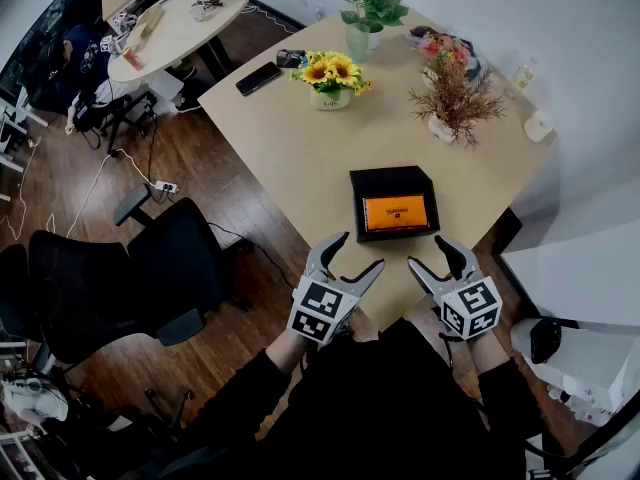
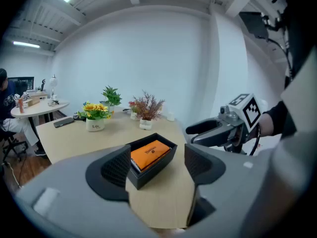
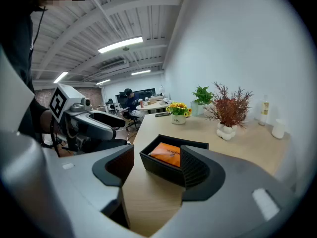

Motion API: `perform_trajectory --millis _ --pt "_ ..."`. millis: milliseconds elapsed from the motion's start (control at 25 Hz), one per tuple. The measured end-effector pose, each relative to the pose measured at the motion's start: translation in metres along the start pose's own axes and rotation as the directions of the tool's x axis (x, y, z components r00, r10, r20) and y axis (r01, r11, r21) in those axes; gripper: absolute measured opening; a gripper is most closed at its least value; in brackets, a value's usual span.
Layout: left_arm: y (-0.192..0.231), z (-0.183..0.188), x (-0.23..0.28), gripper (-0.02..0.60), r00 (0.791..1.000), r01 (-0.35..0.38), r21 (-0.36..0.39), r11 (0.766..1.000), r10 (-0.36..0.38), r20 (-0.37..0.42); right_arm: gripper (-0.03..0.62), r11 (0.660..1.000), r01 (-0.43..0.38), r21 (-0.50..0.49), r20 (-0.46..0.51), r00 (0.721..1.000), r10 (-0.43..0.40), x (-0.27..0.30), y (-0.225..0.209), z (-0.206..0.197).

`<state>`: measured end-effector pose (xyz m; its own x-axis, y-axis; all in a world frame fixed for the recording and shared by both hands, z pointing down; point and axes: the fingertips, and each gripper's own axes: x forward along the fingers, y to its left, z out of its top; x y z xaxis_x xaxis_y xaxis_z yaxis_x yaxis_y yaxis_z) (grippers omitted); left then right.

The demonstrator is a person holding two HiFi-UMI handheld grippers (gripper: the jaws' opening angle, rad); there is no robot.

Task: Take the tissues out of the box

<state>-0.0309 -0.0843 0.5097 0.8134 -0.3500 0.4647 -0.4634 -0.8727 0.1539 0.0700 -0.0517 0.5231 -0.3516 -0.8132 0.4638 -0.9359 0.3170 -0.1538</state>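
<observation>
A black open box lies near the front edge of the wooden table, with an orange tissue pack inside it. The same box and orange pack appear in the left gripper view, and the box with its pack in the right gripper view. My left gripper hovers open just short of the box, front left. At the box's front right my right gripper is open too. Nothing is between either pair of jaws.
On the table stand a sunflower pot, a green plant, a dried red bouquet, a black phone and a small white object. A black office chair stands at the left. A round table stands further back.
</observation>
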Motion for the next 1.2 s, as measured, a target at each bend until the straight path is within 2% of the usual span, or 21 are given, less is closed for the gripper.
perform_trajectory --millis 160,280,360,520,640,720,840,1000,1120,1200 --pt "0.003 0.005 0.059 0.327 0.992 0.012 0.033 0.999 -0.008 -0.124 0.304 0.992 -0.064 -0.110 -0.113 0.992 0.052 0.034 -0.042 -0.003" --pt "0.011 -0.002 0.103 0.325 0.964 0.037 0.079 0.996 -0.015 -0.267 0.304 0.978 -0.131 -0.161 -0.257 0.963 0.086 0.065 -0.068 -0.014" --pt "0.018 -0.011 0.128 0.326 0.930 0.062 0.124 0.990 -0.012 -0.367 0.314 0.963 -0.177 -0.205 -0.361 0.928 0.094 0.082 -0.081 -0.022" --pt "0.034 -0.035 0.153 0.327 0.839 0.098 0.208 0.973 0.031 -0.543 0.340 0.914 -0.296 -0.276 -0.521 0.845 0.116 0.100 -0.089 -0.039" --pt "0.036 -0.047 0.165 0.325 0.783 0.123 0.212 0.970 0.037 -0.621 0.367 0.882 -0.369 -0.293 -0.594 0.793 0.134 0.110 -0.092 -0.049" --pt "0.039 -0.055 0.171 0.325 0.760 0.117 0.197 0.973 0.040 -0.649 0.367 0.876 -0.391 -0.283 -0.622 0.770 0.142 0.116 -0.093 -0.054" --pt "0.043 -0.060 0.175 0.324 0.741 0.109 0.179 0.978 0.040 -0.670 0.354 0.871 -0.396 -0.290 -0.647 0.752 0.126 0.125 -0.094 -0.060" --pt "0.042 -0.061 0.175 0.316 0.739 0.102 0.200 0.975 0.060 -0.671 0.344 0.869 -0.392 -0.303 -0.656 0.747 0.108 0.126 -0.091 -0.061" --pt "0.037 -0.062 0.176 0.262 0.742 0.106 0.194 0.975 0.052 -0.668 0.334 0.861 -0.403 -0.309 -0.663 0.741 0.109 0.127 -0.090 -0.060" --pt "0.036 -0.063 0.176 0.249 0.732 0.105 0.197 0.975 0.058 -0.679 0.330 0.856 -0.409 -0.317 -0.665 0.739 0.107 0.126 -0.089 -0.061"
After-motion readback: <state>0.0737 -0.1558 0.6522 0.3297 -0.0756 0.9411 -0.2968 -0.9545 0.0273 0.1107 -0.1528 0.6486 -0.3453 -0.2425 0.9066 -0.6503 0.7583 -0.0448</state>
